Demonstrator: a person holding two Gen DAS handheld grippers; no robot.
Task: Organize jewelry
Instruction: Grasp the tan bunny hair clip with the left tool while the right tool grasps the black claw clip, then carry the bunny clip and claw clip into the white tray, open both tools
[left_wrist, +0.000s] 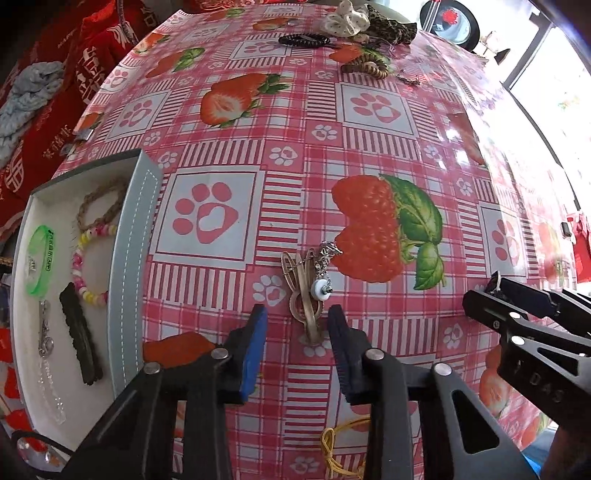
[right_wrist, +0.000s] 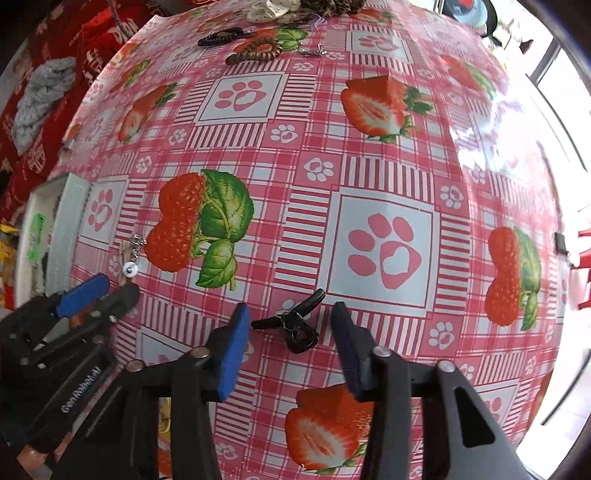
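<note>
Left gripper (left_wrist: 297, 317) open astride gold hair clip (left_wrist: 304, 295); right gripper (right_wrist: 290, 317) open, apparently clear of black clip (right_wrist: 295, 325).

The right gripper (right_wrist: 290, 325) is pointed down at a strawberry-print tablecloth (right_wrist: 384, 155), its blue-padded jaws set apart on either side of a small black hair tie (right_wrist: 295, 325), seemingly untouched by either pad. The left gripper (right_wrist: 99, 291) is seen at left, beside a keychain (right_wrist: 130, 258).

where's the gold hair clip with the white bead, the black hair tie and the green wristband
gold hair clip (left_wrist: 309, 314): left wrist view, on its gold loop between the jaws
black hair tie (right_wrist: 297, 325): right wrist view, on its knotted middle
green wristband (left_wrist: 38, 254): left wrist view, on its band, inside the tray
</note>
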